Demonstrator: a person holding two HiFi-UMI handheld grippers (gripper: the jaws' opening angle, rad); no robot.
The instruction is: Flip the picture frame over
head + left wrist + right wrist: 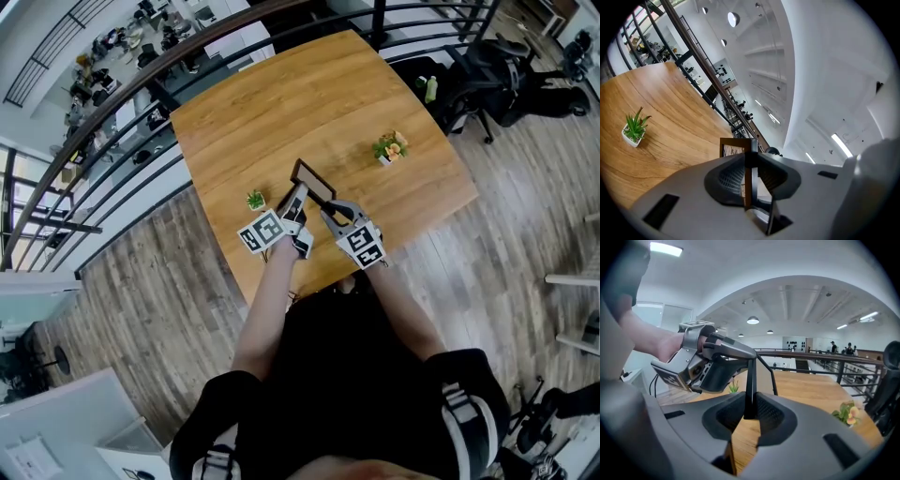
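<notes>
While the left gripper fingers pinch one edge of the picture frame, the right gripper fingers clamp another | frame: on edge over the counter | green plant: left of frame | flowering plant: right of frame

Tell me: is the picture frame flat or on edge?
On edge: left gripper and right gripper each clamp the picture frame, which shows edge-on between their fingers.

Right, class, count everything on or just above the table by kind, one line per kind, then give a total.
Picture frame: 1
Potted plants: 2 (green plant, flowering plant)
Hand-held grippers: 2 (left hand-held gripper, right hand-held gripper)
Total: 5
</notes>
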